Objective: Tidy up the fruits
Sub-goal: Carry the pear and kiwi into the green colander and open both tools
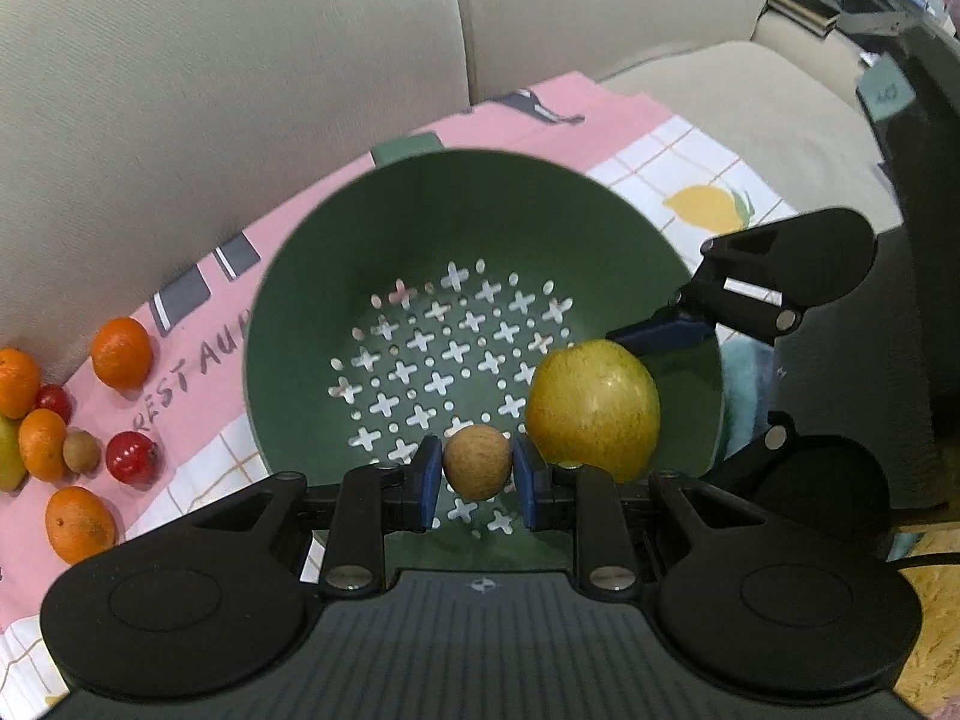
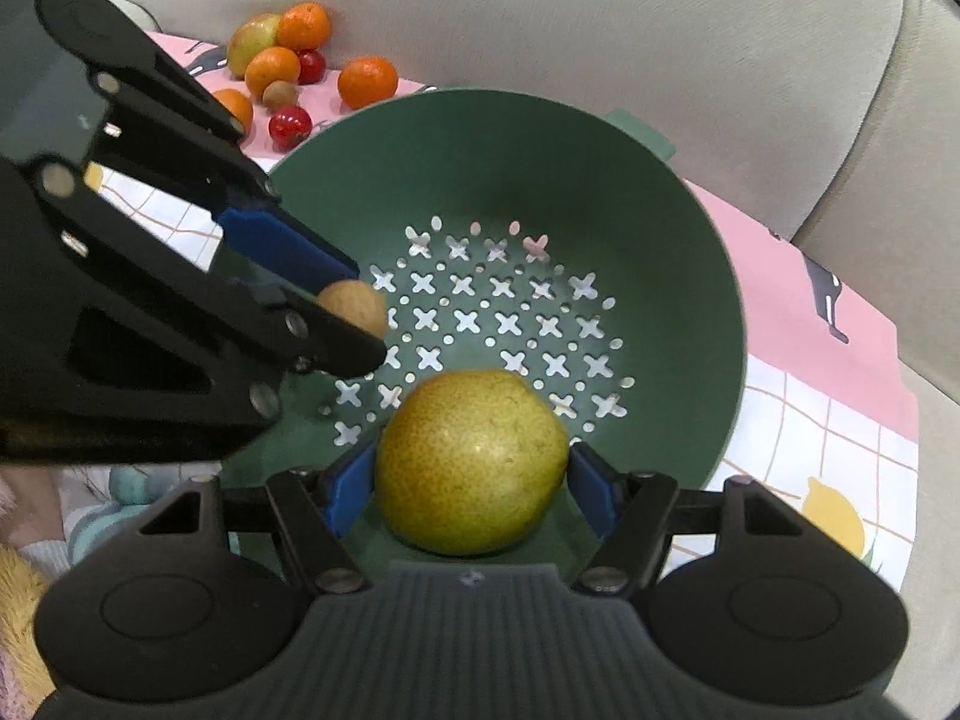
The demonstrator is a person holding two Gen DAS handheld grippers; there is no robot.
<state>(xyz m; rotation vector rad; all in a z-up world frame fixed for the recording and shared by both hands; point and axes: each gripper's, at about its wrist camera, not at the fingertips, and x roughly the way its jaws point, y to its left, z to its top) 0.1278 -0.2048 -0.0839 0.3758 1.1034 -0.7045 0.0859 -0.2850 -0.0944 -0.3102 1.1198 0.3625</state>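
Observation:
A green perforated colander (image 1: 288, 324) (image 2: 690, 252) sits on a pink patterned cloth. My left gripper (image 1: 477, 471) is shut on a small brown round fruit (image 1: 477, 463) and holds it over the colander's near side; the fruit also shows in the right wrist view (image 2: 354, 312). My right gripper (image 2: 471, 492) is shut on a yellow-green pear (image 2: 474, 462) over the colander; the pear also shows in the left wrist view (image 1: 591, 402). Both grippers are close together above the bowl.
Loose fruit lies on the cloth (image 1: 198, 360) left of the colander: several oranges (image 1: 120, 351) (image 2: 367, 81), red cherry-like fruits (image 1: 131, 456) (image 2: 289, 125), a small brown fruit (image 1: 81, 450) and a pear (image 2: 252, 39). A beige sofa back (image 1: 240, 90) rises behind.

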